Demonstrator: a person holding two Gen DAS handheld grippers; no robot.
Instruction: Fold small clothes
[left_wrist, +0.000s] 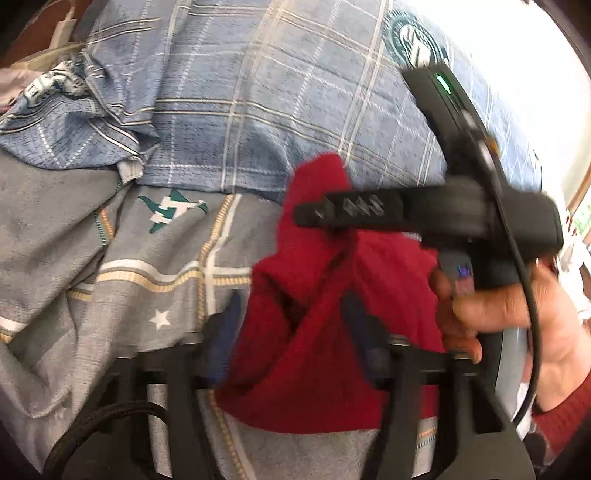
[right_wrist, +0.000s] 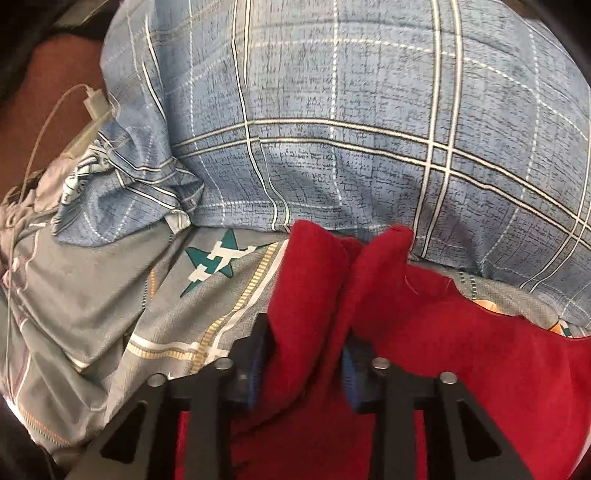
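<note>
A small red garment (left_wrist: 314, 295) lies bunched on the grey patterned bedsheet (left_wrist: 110, 258). My left gripper (left_wrist: 295, 325) has its jaws around a raised fold of the red cloth, which fills the gap between the blue pads. My right gripper (left_wrist: 306, 216) reaches in from the right in the left wrist view, its fingers on the top of the same garment. In the right wrist view my right gripper (right_wrist: 303, 354) pinches a thick fold of the red garment (right_wrist: 461, 362), which spreads to the lower right.
A blue plaid pillow (right_wrist: 332, 129) lies just behind the garment. A white charger and cable (right_wrist: 96, 103) rest at the left beside the bed's brown edge. Crumpled pillowcase fabric (left_wrist: 74, 110) lies at the far left.
</note>
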